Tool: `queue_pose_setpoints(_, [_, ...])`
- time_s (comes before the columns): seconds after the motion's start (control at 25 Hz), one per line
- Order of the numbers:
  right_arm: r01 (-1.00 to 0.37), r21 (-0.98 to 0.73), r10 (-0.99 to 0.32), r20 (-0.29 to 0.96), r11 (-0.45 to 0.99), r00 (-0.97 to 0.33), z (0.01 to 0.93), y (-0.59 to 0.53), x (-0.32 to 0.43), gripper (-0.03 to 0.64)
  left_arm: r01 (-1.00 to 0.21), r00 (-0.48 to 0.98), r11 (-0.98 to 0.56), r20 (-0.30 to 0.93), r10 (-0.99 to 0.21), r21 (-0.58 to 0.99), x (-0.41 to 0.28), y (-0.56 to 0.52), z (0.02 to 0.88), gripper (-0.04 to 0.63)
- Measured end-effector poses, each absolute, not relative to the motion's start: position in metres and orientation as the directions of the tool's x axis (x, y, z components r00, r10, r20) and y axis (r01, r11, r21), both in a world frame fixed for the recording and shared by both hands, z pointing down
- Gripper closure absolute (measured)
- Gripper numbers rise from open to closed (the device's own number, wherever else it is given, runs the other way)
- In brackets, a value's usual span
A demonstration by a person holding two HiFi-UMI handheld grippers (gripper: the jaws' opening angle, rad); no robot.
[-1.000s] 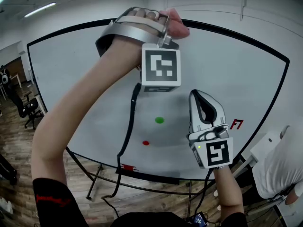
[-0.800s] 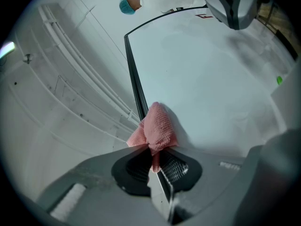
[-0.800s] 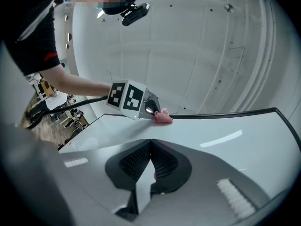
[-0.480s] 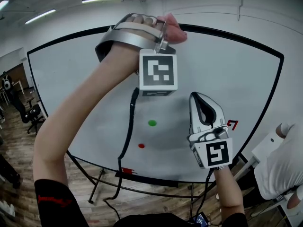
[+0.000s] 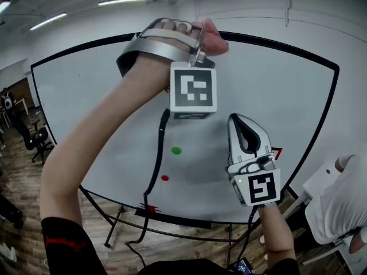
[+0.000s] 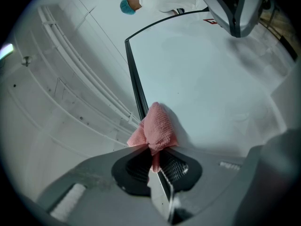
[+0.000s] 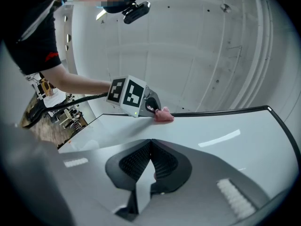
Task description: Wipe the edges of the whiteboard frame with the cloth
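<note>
A big whiteboard with a thin black frame fills the head view. My left gripper is raised to the frame's top edge and is shut on a pink cloth. In the left gripper view the cloth is bunched between the jaws and pressed against the black frame. The right gripper view shows the same cloth on the frame. My right gripper hovers over the board's lower right, jaws shut with nothing between them.
A green magnet and a red magnet sit on the board's lower middle. A black cable hangs from the left gripper. A person in white stands at the right. Office chairs stand on the wooden floor at the left.
The left gripper with the cloth has shifted slightly right along the top frame edge. The view has drifted, so the magnets appear lower left. The right gripper has hardly moved.
</note>
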State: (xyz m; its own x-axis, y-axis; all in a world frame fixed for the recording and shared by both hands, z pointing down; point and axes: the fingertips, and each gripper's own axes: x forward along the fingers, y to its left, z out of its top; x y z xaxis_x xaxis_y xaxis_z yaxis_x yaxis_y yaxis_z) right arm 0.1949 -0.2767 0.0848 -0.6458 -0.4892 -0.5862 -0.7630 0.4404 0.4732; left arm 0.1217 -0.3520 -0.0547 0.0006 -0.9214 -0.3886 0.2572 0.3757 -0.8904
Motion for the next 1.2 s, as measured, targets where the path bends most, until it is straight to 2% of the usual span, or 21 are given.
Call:
queue_pose_setpoints(0.68, [-0.768,0.471,-0.478,-0.603,0.433,-0.639,0.073,-0.260,0.210,0.615,0.287,-0.015,0.373,-0.394,-0.919,-0.882,0.130,-0.340,-0.065,0.563])
queue_pose_setpoints(0.88, [-0.772,0.469,-0.526,-0.564,0.429,-0.636,0.080,-0.263,0.218,0.615,0.260,-0.005,0.370,-0.385,-0.923,-0.892,0.135,-0.337,-0.066,0.563])
queue_pose_setpoints(1.04, [-0.775,0.471,-0.526,-0.570,0.421,-0.632,0.072,-0.256,0.221,0.615,0.287,-0.020,0.379,-0.401,-0.916,-0.880,0.133,-0.332,-0.074,0.563])
queue_pose_setpoints(1.2, [-0.778,0.468,-0.490,-0.605,0.419,-0.628,0.069,-0.261,0.254,0.615,0.288,-0.022,0.377,-0.400,-0.916,-0.880,0.164,-0.343,-0.069,0.563])
